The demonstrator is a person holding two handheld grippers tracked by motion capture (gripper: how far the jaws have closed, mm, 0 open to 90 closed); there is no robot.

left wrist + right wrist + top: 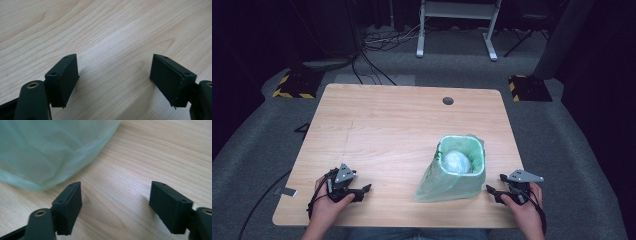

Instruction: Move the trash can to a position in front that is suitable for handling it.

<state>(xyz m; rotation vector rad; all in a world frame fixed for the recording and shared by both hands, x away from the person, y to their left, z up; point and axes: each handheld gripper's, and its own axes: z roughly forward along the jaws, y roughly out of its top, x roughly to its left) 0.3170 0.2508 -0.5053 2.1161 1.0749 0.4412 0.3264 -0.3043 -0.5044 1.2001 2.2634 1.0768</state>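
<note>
A small bin lined with a pale green plastic bag (457,167) stands on the wooden table (387,125), right of centre near the front; a crumpled whitish wad (455,161) lies inside it. My left gripper (364,192) rests near the front left edge, held by a hand, its jaws open over bare wood (113,72). My right gripper (494,185) sits just right of the bin near the front edge, open with nothing between its jaws (115,202). In the right gripper view the green bag (50,150) bulges close ahead at the upper left.
A round dark cable hole (448,101) is in the table near its far edge. Beyond the table are a white desk frame (457,25), cables on the floor (387,40) and two black-and-yellow floor blocks (292,85).
</note>
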